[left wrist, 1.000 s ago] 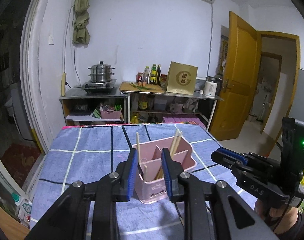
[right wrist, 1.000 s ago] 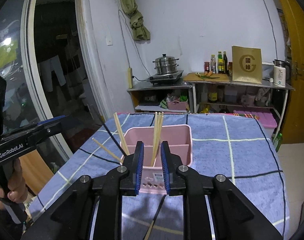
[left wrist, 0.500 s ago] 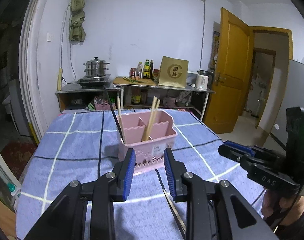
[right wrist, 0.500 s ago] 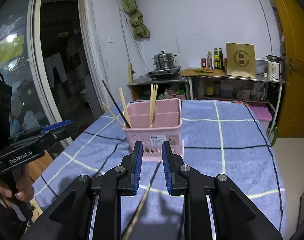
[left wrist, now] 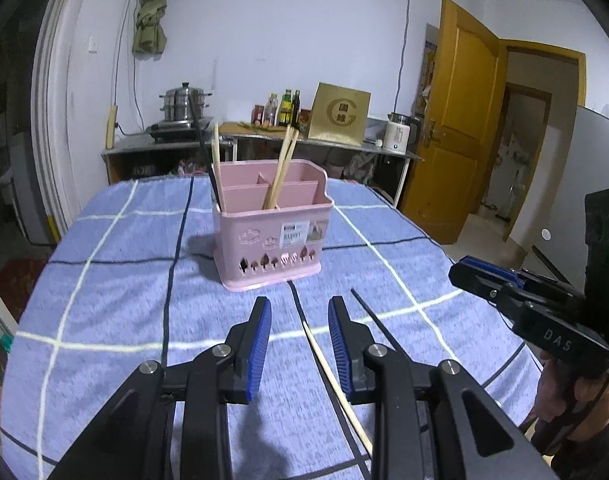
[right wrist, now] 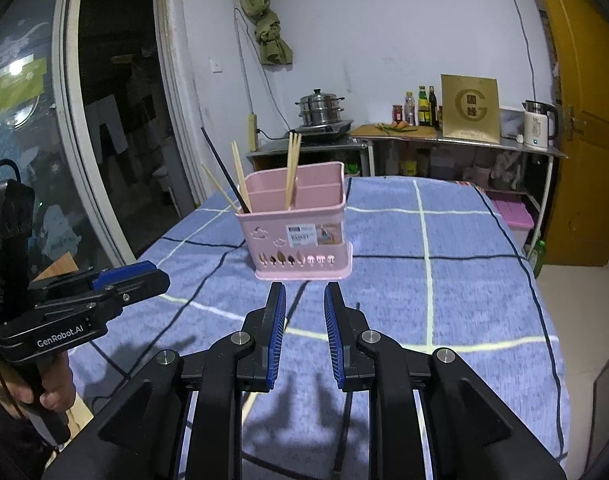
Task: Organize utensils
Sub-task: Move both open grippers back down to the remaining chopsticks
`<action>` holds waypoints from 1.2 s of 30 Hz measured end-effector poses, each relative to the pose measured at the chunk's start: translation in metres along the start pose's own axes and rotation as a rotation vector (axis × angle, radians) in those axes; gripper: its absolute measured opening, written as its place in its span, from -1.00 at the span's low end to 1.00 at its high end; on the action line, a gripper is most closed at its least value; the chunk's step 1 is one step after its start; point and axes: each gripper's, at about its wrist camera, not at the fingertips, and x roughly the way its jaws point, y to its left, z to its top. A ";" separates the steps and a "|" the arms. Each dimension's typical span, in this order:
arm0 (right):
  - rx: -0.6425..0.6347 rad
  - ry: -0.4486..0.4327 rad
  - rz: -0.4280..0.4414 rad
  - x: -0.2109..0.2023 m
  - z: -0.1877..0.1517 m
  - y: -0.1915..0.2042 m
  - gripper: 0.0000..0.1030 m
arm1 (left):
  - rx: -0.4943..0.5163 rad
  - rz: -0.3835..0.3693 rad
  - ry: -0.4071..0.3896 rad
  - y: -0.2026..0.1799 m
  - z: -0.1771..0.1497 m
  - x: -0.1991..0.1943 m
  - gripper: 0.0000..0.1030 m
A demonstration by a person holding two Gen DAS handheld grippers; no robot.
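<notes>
A pink utensil holder (left wrist: 269, 232) (right wrist: 298, 224) stands on the blue checked tablecloth (left wrist: 104, 288) with several wooden chopsticks (left wrist: 281, 168) and one black chopstick (right wrist: 224, 172) upright in it. A wooden chopstick (left wrist: 332, 380) and a black chopstick (left wrist: 374, 320) lie on the cloth in front of it. My left gripper (left wrist: 300, 320) is open and empty, with the lying wooden chopstick between its fingers below. My right gripper (right wrist: 303, 312) is open and empty, just in front of the holder.
The right gripper shows at the right of the left wrist view (left wrist: 524, 300); the left gripper shows at the left of the right wrist view (right wrist: 84, 296). Behind the table stand shelves with a steel pot (left wrist: 184, 104), bottles (left wrist: 282, 108) and a kettle (right wrist: 538, 124). A yellow door (left wrist: 452, 120) is at the right.
Both grippers have pulled back from the holder and lowered toward the cloth. The two chopsticks lying in front of the holder have come into the left wrist view.
</notes>
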 end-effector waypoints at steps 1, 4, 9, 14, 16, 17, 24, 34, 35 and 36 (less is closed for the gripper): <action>0.004 0.005 0.000 0.000 -0.003 -0.002 -0.60 | -0.006 -0.004 0.011 0.001 -0.003 0.003 -0.43; 0.011 0.021 -0.003 0.003 -0.010 -0.006 -0.60 | -0.015 -0.008 0.036 0.000 -0.010 0.010 -0.43; 0.018 0.057 -0.014 0.012 -0.018 -0.013 -0.60 | -0.021 -0.021 0.081 -0.004 -0.019 0.026 -0.43; 0.021 0.088 -0.031 0.022 -0.025 -0.019 -0.60 | -0.027 -0.030 0.141 -0.008 -0.026 0.047 -0.43; 0.023 0.108 -0.037 0.028 -0.028 -0.023 -0.60 | -0.029 -0.032 0.169 -0.011 -0.029 0.057 -0.43; 0.024 0.120 -0.041 0.031 -0.028 -0.025 -0.60 | -0.029 -0.034 0.178 -0.011 -0.030 0.060 -0.43; 0.032 0.191 -0.050 0.052 -0.037 -0.035 -0.60 | -0.044 -0.058 0.250 -0.016 -0.035 0.092 -0.43; 0.030 0.266 -0.059 0.078 -0.039 -0.042 -0.60 | -0.047 -0.041 0.337 -0.021 -0.040 0.135 -0.43; 0.028 0.271 -0.060 0.080 -0.039 -0.043 -0.60 | -0.045 -0.038 0.344 -0.021 -0.041 0.138 -0.43; 0.026 0.275 -0.061 0.082 -0.038 -0.043 -0.60 | -0.043 -0.036 0.346 -0.021 -0.042 0.140 -0.43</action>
